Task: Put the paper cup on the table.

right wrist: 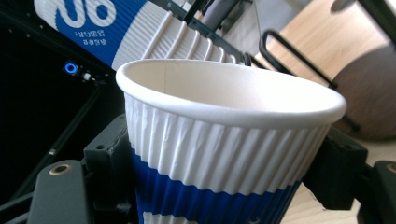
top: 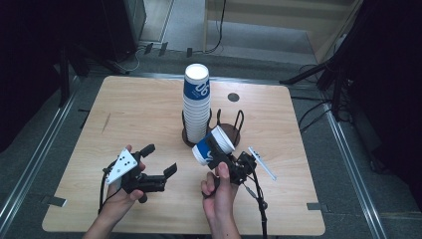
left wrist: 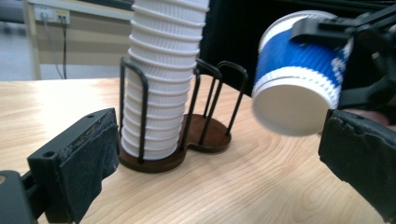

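A tall stack of ribbed white-and-blue paper cups (top: 196,102) (left wrist: 163,74) (right wrist: 140,32) stands in one side of a dark wire cup holder (top: 234,130) (left wrist: 205,135) at the table's middle. My right gripper (top: 217,152) (right wrist: 224,186) is shut on a single blue-and-white paper cup (top: 213,145) (left wrist: 299,88) (right wrist: 229,140), held tilted in the air just in front of the holder. Left of it, my left gripper (top: 159,160) (left wrist: 219,158) hovers open over the table with nothing between its pads, facing the holder and the held cup.
The light wooden table (top: 139,114) has a round grommet hole (top: 233,97) behind the holder. A thin white strip (top: 262,162) lies right of my right gripper. Dark stands and cables surround the table on the floor.
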